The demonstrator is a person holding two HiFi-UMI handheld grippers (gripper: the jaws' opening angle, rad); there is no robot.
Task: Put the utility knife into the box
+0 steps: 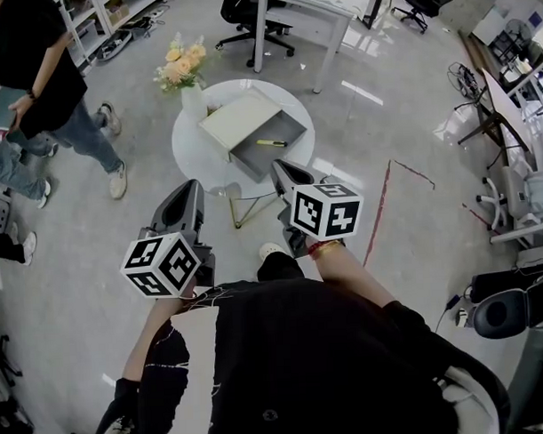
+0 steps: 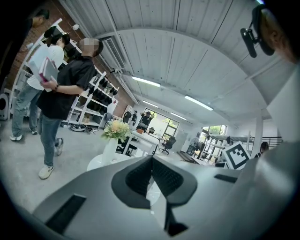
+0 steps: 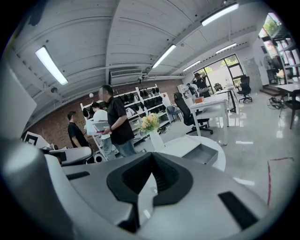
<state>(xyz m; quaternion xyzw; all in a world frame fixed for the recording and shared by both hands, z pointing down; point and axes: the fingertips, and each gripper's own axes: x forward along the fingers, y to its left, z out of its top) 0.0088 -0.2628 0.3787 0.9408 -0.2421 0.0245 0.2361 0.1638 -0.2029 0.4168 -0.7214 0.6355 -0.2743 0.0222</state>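
Head view: utility knife [image 1: 271,143] lies inside the open box [image 1: 256,161] at the round table's [image 1: 191,154] centre. Left gripper [image 1: 192,188] and right gripper [image 1: 279,167]: jaws closed, empty, apart from the box. Task looks complete.

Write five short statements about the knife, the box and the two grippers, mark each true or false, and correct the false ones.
1. The utility knife lies inside the grey box. True.
2. The right gripper is clamped on the knife. False: its jaws are together on nothing, short of the table.
3. A vase of flowers stands on the round white table beside the box. True.
4. The box is closed. False: its lid is swung open on the vase side.
5. The left gripper has its jaws wide apart. False: they meet at the tips, empty.
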